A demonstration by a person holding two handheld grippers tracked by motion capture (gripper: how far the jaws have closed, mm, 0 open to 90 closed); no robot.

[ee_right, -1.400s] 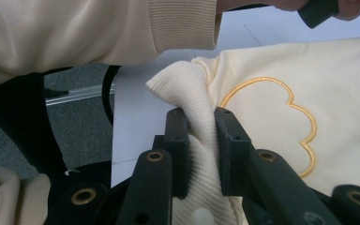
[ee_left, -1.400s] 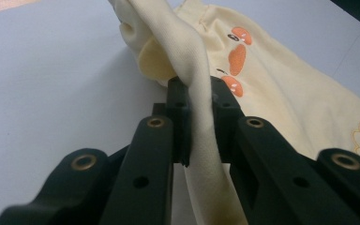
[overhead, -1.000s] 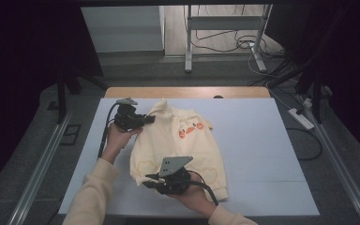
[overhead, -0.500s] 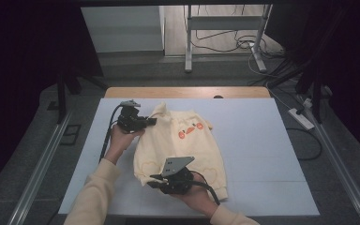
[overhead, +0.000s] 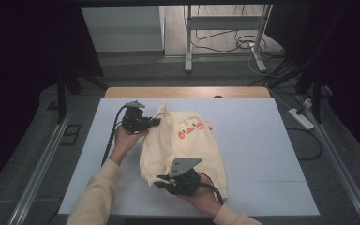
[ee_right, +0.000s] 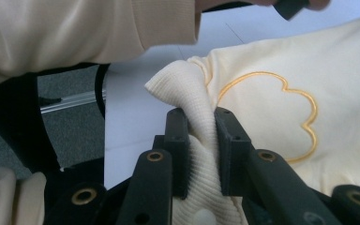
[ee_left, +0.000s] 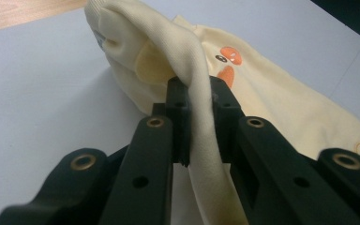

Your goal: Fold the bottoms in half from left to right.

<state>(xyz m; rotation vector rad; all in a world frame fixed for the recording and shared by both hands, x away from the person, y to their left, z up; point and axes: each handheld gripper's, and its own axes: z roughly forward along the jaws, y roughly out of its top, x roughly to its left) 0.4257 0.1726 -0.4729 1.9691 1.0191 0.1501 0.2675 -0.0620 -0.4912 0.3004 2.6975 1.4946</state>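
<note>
- Pale yellow cotton: a small sweatshirt (overhead: 180, 147) lies on the light blue table cover (overhead: 262, 154), near the middle and a little toward the person's side.
- On its chest there is an orange print (overhead: 190, 130); in the left gripper view the same print (ee_left: 227, 63) shows beyond the jaws.
- The left gripper (overhead: 154, 122) is at the far left part of the sweatshirt. In the left gripper view its jaws are pressed together on a rolled fold of the fabric (ee_left: 199, 108), which rises between them.
- The right gripper (overhead: 161, 180) is at the near edge of the sweatshirt. In the right gripper view its jaws clamp the ribbed hem (ee_right: 197, 117), and this hem is bunched up between the pads.
- Just beside the pinched hem there is an outline of a cloud shape (ee_right: 272, 117), stitched in darker yellow.
- The person's sleeve (overhead: 96, 197) is of a similar cream colour.
- Behind the blue cover a strip of the wooden table edge (overhead: 187, 92) is visible.
</note>
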